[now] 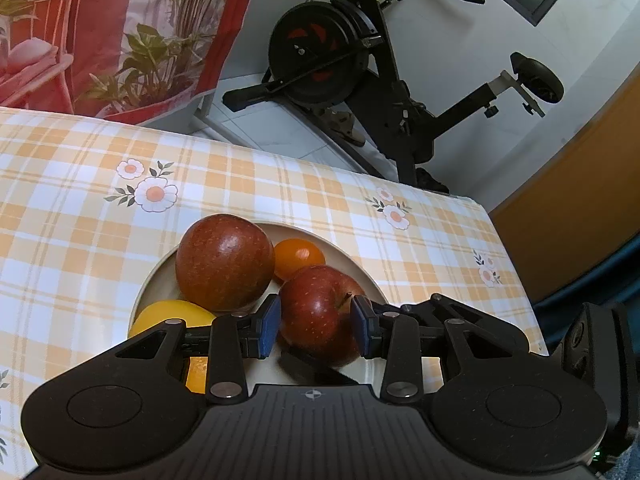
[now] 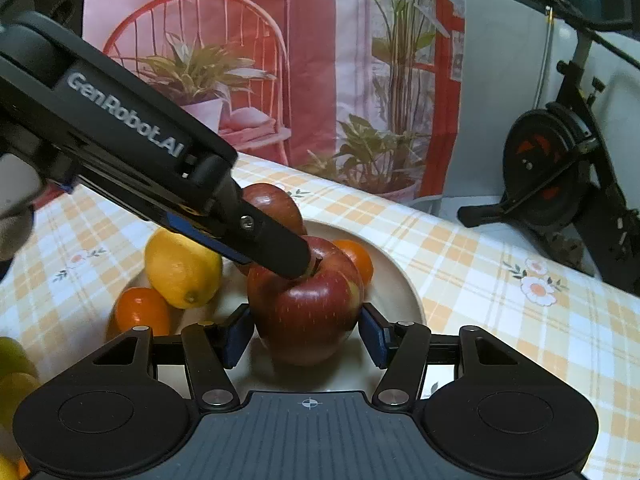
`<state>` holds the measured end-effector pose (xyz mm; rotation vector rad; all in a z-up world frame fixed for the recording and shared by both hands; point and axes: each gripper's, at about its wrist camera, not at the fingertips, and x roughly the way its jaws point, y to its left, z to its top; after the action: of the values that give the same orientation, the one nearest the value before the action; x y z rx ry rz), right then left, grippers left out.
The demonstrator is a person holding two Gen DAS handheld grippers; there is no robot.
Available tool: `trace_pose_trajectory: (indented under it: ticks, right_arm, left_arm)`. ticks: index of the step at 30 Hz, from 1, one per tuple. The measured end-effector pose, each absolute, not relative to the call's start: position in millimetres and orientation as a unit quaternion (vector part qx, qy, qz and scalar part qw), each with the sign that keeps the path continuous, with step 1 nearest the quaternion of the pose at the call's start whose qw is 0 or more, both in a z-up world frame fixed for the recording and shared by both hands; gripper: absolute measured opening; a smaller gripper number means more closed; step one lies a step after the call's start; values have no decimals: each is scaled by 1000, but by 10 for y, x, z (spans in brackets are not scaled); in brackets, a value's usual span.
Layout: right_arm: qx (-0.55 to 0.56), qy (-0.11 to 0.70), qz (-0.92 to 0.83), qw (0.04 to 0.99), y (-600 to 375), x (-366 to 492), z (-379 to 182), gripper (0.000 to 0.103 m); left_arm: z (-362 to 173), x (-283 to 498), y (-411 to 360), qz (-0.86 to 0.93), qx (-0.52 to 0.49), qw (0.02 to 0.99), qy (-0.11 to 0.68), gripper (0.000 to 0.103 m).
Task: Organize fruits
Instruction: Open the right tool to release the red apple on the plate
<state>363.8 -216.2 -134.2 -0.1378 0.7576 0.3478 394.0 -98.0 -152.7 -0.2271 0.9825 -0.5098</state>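
My right tool (image 2: pixel 306 334) grips the near apple (image 2: pixel 304 304) in the plate (image 2: pixel 404 280), mid-surface. My left tool (image 1: pixel 314 326), narrowed, reaches from above at its stem; whether it pinches, I cannot tell.

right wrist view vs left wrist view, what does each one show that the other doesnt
Only the right wrist view shows the left gripper's body from outside, its finger on top of the near apple, and the lemon's whole shape. Only the left wrist view shows the exercise bike's saddle and the table's far edge. Both show the pale plate, two red apples, orange fruits, and blue pads flanking the near apple.
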Motion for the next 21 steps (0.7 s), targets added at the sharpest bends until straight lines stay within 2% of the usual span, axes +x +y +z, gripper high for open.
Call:
trace_pose_trajectory:
  ticks: [17,18,20,21]
  right_arm:
    - [-83,355,147,919,-2033,3637,-1363,55]
    - [-82,354,146,920,-2032,3623,-1348,56]
    - [-75,346,147,924,-2043,3578,-1298,66]
    - [-74,343,144,925,-2046,3553,-1269,67]
  left_arm:
    - [-1413,3799,-867,-220,-98,860,451,40]
    - [-1392,3783,-856,-218,-96,862,448,40]
    - [-1350,3748,-826,-214,-93,867,441,40]
    - [-1334,3733,-818,-211,-91,869,439,40]
